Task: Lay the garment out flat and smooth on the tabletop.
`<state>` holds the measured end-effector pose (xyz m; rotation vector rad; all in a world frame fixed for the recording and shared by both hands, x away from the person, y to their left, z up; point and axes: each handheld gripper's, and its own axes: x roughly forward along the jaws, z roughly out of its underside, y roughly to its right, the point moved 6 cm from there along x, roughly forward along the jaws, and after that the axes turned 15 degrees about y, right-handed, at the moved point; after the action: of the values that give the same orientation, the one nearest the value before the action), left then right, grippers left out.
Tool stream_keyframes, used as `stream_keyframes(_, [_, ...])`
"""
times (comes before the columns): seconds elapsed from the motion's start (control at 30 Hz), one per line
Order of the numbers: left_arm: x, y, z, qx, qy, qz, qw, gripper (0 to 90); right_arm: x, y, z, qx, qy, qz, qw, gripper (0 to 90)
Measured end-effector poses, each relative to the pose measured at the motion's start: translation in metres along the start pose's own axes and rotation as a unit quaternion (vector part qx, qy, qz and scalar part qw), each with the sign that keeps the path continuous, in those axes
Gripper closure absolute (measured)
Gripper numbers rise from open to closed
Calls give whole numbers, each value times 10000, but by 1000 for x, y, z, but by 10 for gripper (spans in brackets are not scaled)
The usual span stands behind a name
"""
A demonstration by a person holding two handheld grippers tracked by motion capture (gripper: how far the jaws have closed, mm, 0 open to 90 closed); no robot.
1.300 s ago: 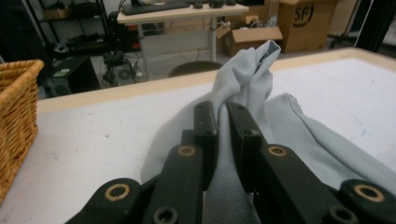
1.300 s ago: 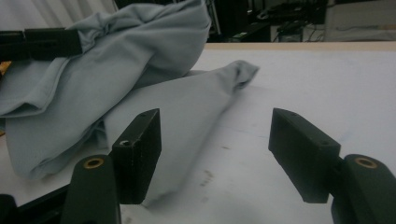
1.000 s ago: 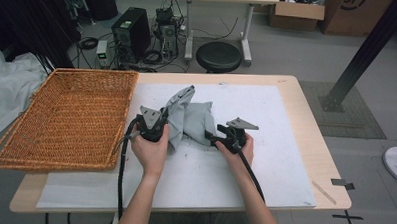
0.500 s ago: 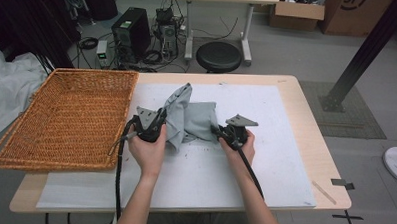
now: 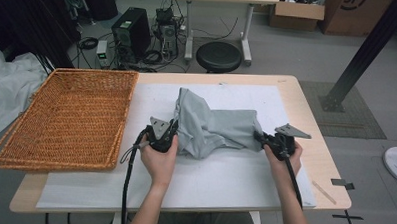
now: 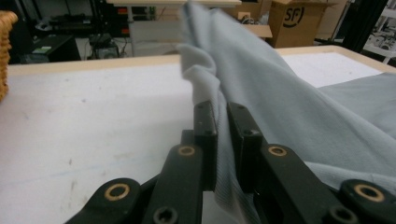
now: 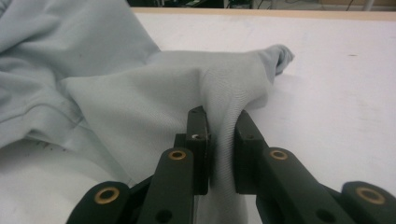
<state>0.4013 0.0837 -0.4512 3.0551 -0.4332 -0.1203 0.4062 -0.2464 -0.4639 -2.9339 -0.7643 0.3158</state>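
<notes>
A light grey cloth lies rumpled on the white mat, stretched between my two grippers. My left gripper is shut on the cloth's left edge, and a fold rises up from its jaws. My right gripper has just been closing and is now shut on a pinch of the cloth's right side. In the right gripper view the fabric bunches between the pads, with a small corner lying beyond. In the left gripper view the cloth runs down between the closed pads.
A large wicker basket stands at the left of the table. The white mat covers the wooden tabletop. Beyond the far edge are a black stool, a computer tower and cables on the floor.
My right gripper closed on the cloth and moved well to the right, pulling the cloth out wider. My left gripper stayed shut on its edge and shifted slightly lower.
</notes>
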Motion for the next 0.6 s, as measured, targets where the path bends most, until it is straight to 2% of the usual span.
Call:
stream_keyframes(0.07, [0,0,5,-31,-62,-47,10000,833,-11,10,-3,30,65,46,10000,812])
stream_keyframes(0.17, [0,-1,11,48,-151,-126,9998,832,-12,12,-2,84,45,-16,10000,811])
stream_keyframes(0.23, [-1,-2,14,26,-214,-182,9996,831,-8,11,2,75,-19,-34,10000,792])
stream_keyframes(0.27, [-1,-4,16,-18,-245,-213,9995,827,-6,10,4,115,-53,-60,9999,750])
stream_keyframes(0.3, [-2,-5,17,-44,-255,-225,9994,815,-4,10,7,153,-133,-64,9998,655])
stream_keyframes(0.33, [-4,-8,15,-29,-179,-320,9993,775,-3,10,8,161,-144,-32,9998,599])
stream_keyframes(0.37, [-5,-10,14,-4,-92,-383,9992,729,-5,10,7,164,-89,3,9998,585])
stream_keyframes(0.43, [-10,-16,7,-100,44,-434,9990,649,-11,13,2,271,84,1,9996,554])
stream_keyframes(0.5, [-14,-16,3,-157,105,-331,9993,541,-16,16,-3,303,151,1,9994,550])
stream_keyframes(0.57, [-20,-10,0,-171,108,14,9998,504,-22,17,-6,323,147,-82,9993,541])
stream_keyframes(0.6, [-23,-6,-1,-104,201,141,9996,487,-25,16,-6,355,100,-171,9992,534])
